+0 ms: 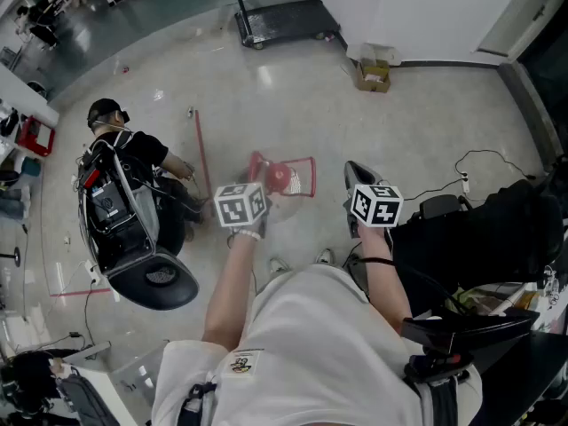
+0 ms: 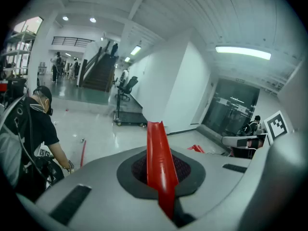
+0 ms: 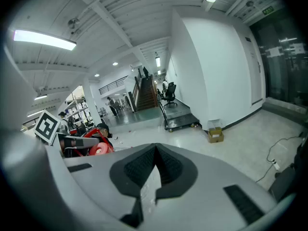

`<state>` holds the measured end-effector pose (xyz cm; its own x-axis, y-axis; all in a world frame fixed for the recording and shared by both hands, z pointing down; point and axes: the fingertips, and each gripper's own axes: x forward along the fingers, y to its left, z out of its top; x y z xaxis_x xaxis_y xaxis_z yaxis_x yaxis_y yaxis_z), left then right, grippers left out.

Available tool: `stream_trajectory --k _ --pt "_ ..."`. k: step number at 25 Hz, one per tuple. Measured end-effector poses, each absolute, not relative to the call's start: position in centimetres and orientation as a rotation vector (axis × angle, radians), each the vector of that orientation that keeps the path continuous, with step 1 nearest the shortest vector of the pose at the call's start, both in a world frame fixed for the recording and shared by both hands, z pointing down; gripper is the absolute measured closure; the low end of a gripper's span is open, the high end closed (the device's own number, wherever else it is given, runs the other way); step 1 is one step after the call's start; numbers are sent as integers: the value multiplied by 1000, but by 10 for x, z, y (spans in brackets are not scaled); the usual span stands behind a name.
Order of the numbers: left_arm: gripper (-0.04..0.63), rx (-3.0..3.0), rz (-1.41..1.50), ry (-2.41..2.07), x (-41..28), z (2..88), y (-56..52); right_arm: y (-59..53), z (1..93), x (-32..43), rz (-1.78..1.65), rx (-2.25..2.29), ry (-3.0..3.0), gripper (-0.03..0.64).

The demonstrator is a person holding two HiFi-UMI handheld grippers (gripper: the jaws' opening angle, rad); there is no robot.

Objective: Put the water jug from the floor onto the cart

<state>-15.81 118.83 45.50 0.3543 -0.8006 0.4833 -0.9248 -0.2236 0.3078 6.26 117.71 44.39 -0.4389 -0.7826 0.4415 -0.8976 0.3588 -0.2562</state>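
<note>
The water jug (image 1: 282, 179), clear with a red cap, hangs low between my two grippers inside a red frame (image 1: 306, 161). My left gripper (image 1: 256, 213) is shut on a red bar (image 2: 159, 167) of that frame, which runs straight up between the jaws. My right gripper (image 1: 353, 209) stays to the right of the frame, apart from it. Its jaws meet at the tips, and I cannot tell what the pale sliver (image 3: 147, 186) behind them is. The right gripper view shows the red cap (image 3: 99, 149) at its left. The flat black cart (image 1: 284, 20) stands far off by the wall.
A person in black (image 1: 120, 153) crouches at the left beside a black seat (image 1: 155, 278). A red rod (image 1: 202, 160) lies on the floor. A cardboard box (image 1: 373, 76) sits by the wall. A cable (image 1: 479, 160) and dark bags (image 1: 484, 238) are at the right.
</note>
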Motion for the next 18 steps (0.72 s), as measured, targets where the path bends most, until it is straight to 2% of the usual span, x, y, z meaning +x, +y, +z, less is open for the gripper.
stream_trajectory --k 18 --pt "594 2100 292 -1489 -139 451 1192 1178 445 76 699 1508 -2385 602"
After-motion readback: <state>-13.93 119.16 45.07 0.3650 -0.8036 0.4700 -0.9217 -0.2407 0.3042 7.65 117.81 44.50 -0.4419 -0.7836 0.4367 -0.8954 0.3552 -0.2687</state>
